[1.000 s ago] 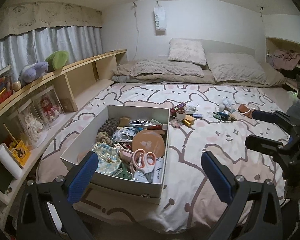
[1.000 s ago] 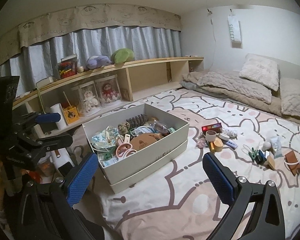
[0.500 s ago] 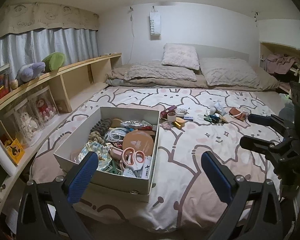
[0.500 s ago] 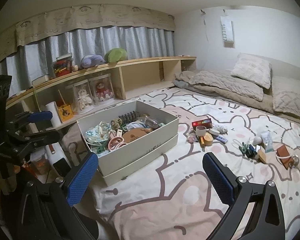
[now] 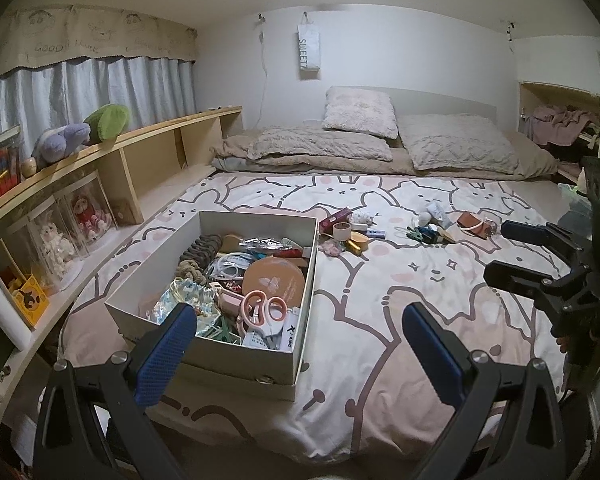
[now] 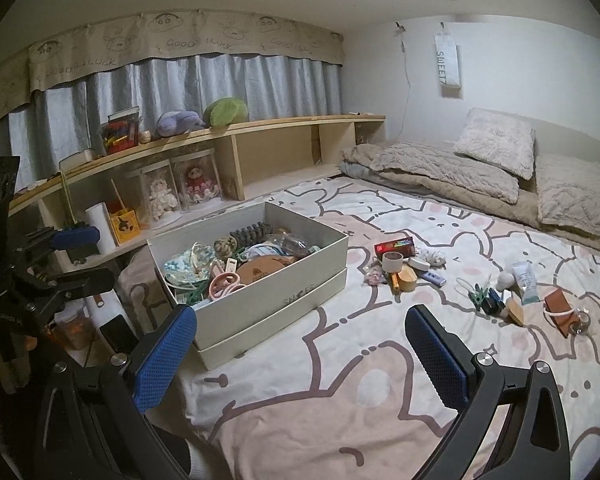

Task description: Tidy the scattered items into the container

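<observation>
Shoebox, left wrist view: the open white box (image 5: 300, 280) sits on the bunny-print bedspread (image 5: 420, 300) near the bed's foot, toward the shelf side, already heaped with pink scissors (image 5: 261, 309), a round brown lid (image 5: 273, 280), a dark hair claw (image 5: 201, 245) and cords.
Scattered items, left wrist view: beyond the box's far right corner lie a red box (image 5: 335, 216), a tape roll (image 5: 342, 230) and a wooden piece (image 5: 360, 245); further right, a green clip (image 5: 414, 234), a white tube (image 5: 438, 213) and a brown leather pouch (image 5: 472, 224).
Left gripper (image 5: 297, 344): blue pads spread wide, nothing between them, low at the bed's foot; its left pad overlaps the box's near corner.
Right gripper, left wrist view (image 5: 520, 254): at the right edge, over the bedspread, fingers apart and empty.
Shoebox, right wrist view: the box (image 6: 259, 300) stands in its lid, left of the loose items.
Right gripper, own view (image 6: 300, 356): pads wide apart, holding nothing, over bare bedspread.
Surroundings: wooden shelf (image 6: 259, 128) with plush toys (image 6: 201, 118) along the curtain; pillows (image 6: 496, 142) at the head, well apart from the clutter.
</observation>
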Motion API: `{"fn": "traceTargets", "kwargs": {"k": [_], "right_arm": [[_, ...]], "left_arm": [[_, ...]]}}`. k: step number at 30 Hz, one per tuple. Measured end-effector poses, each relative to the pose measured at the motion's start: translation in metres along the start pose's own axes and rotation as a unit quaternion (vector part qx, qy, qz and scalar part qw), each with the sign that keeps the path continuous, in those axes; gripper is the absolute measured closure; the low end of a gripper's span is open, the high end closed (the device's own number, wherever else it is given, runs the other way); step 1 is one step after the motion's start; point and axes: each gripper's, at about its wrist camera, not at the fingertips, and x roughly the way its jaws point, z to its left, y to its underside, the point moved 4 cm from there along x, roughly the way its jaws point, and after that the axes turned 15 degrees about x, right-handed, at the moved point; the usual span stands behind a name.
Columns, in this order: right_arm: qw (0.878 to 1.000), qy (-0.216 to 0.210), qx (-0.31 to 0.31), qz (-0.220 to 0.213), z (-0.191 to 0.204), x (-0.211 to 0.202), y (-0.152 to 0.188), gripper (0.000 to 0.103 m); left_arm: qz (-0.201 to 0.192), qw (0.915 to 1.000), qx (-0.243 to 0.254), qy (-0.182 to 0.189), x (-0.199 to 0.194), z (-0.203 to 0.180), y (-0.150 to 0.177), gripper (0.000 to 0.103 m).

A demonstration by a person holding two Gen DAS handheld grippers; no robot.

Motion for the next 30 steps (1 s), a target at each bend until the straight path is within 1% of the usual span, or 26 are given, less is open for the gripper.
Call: {"fn": "traceTargets", "kwargs": {"k": [7, 30], "right_arm": [[1.000, 0.001, -0.008, 0.000, 0.0031, -0.0021, 0.0012, 0.000], [1.000, 0.001, -0.013, 0.006, 0.0071, -0.0017, 0.0036, 0.000]], "left_arm": [[0.001, 0.9999, -0.001, -0.011, 0.0001, 0.0015, 0.0016, 0.000], [-0.001, 1.0000, 0.000, -0.009, 0.0008, -0.0018, 0.0014, 0.000]]}}
